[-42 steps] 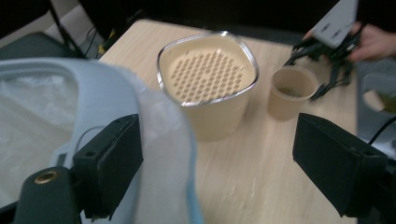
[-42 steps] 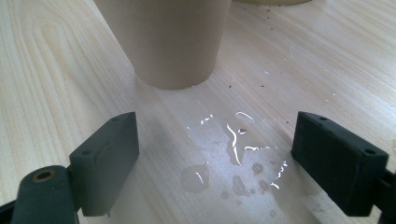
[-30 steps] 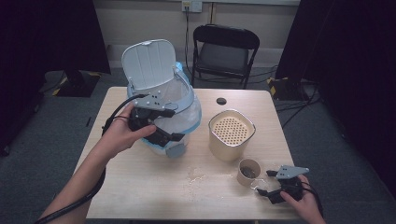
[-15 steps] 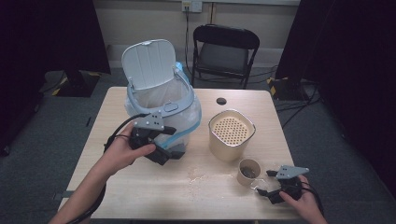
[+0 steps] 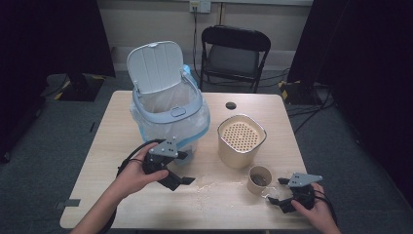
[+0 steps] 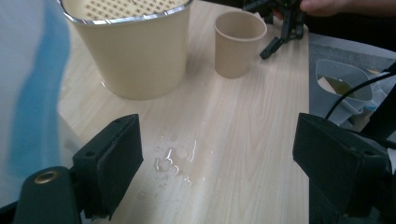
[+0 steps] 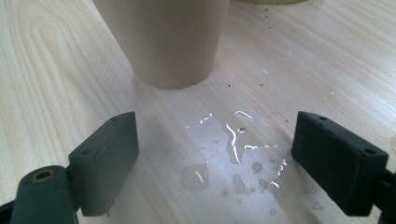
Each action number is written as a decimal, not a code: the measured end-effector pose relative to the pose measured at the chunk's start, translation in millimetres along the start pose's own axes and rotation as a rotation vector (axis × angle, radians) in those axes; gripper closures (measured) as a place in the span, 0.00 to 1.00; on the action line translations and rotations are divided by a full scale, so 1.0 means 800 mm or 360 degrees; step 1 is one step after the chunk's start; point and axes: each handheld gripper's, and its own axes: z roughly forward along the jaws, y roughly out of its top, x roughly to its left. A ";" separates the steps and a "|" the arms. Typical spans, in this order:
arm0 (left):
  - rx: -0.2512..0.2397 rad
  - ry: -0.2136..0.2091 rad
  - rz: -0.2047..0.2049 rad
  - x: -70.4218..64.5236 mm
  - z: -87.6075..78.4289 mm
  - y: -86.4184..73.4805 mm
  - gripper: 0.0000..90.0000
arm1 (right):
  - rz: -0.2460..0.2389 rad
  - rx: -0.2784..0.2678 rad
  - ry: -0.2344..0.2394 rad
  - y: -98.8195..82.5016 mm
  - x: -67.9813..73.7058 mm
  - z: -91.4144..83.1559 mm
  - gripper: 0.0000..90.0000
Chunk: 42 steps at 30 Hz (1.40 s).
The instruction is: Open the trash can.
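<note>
A blue-rimmed waste bin with a clear bag and its white lid raised stands at the table's back left. To its right is a beige container with a perforated top, also large in the left gripper view. A small paper cup holds something dark. My left gripper is open just in front of the bin, its jaws wide apart over water drops. My right gripper is open, right of the cup, jaws wide around a puddle in front of the cup.
Spilled liquid and crumbs mark the wood between the two grippers. A small black disc lies at the table's back edge. A black folding chair stands behind the table. The bin's bag bulges at the left.
My left gripper has come away from the bin's side and moved down toward the table's front, onto the wood near the spill. The right gripper has stayed put.
</note>
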 end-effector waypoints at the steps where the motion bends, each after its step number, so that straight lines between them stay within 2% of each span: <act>1: -0.0002 0.0000 -0.0007 -0.001 0.003 -0.003 0.17 | 0.0001 0.0000 0.0000 0.000 0.000 0.000 0.16; 8: 0.0039 -0.0007 -0.0016 0.000 0.021 -0.023 0.17 | 0.0000 0.0001 0.0000 0.000 0.000 0.000 0.16; 16: 0.0057 -0.0001 -0.0062 0.005 0.038 -0.055 0.17 | 0.0000 0.0001 0.0001 0.000 0.000 0.000 0.16; 18: 0.0084 0.0005 -0.0048 0.006 0.041 -0.063 0.17 | 0.0000 0.0002 0.0001 0.000 0.000 0.000 0.16; 19: 0.0079 0.0000 -0.0065 0.005 0.043 -0.068 0.17 | 0.0000 0.0002 0.0001 0.000 0.000 0.000 0.16; 29: 0.0113 -0.0011 -0.0054 0.003 0.061 -0.103 0.17 | -0.0012 0.0005 0.0015 0.002 -0.001 0.002 0.14; 37: 0.0120 -0.0013 -0.0046 0.000 0.070 -0.118 0.18 | -0.0014 0.0007 0.0018 0.002 -0.001 0.002 0.13; 42: 0.0110 0.0011 -0.0027 0.000 0.069 -0.123 0.18 | -0.0014 0.0008 0.0017 0.002 -0.001 0.002 0.13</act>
